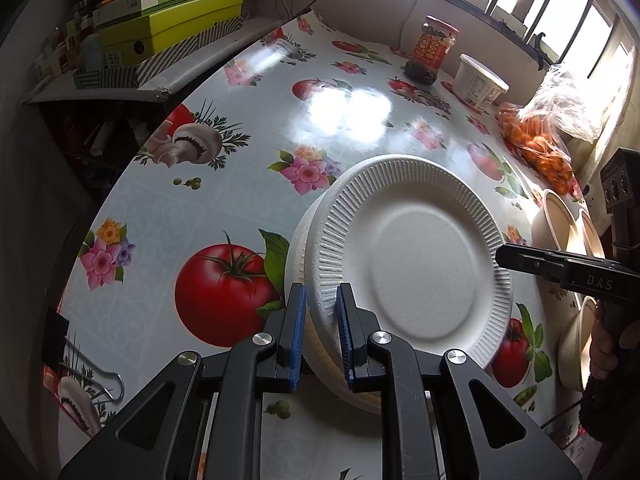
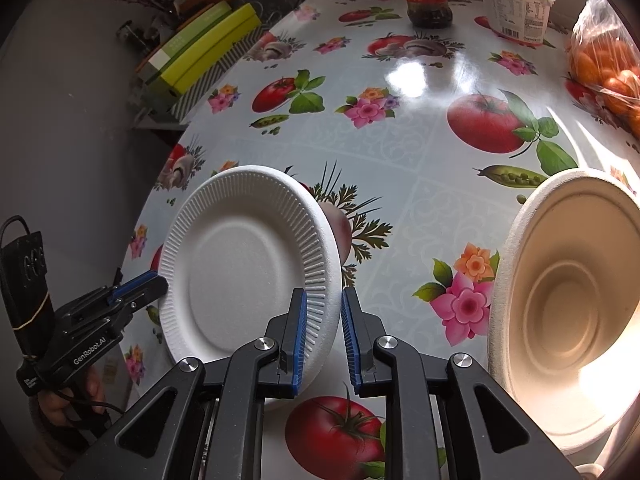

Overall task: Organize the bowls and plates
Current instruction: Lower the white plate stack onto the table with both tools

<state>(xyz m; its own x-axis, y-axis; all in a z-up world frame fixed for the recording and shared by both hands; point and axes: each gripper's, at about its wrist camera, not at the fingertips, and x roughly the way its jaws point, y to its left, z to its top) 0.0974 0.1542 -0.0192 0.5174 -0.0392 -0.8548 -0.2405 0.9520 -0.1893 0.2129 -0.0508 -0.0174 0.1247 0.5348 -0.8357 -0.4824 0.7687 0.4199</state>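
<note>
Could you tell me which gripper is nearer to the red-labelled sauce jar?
Neither, clearly. The left gripper and the right gripper both clamp the white plate's rim, far from the jar.

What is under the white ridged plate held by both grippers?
Under the plate, stacked rims of other white dishes show at its left edge; their number and type are hidden by the plate.

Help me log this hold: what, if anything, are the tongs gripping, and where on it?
Both tongs grip the white ribbed plate by its rim: the left tongs on one edge, the right tongs on the opposite edge.
</note>
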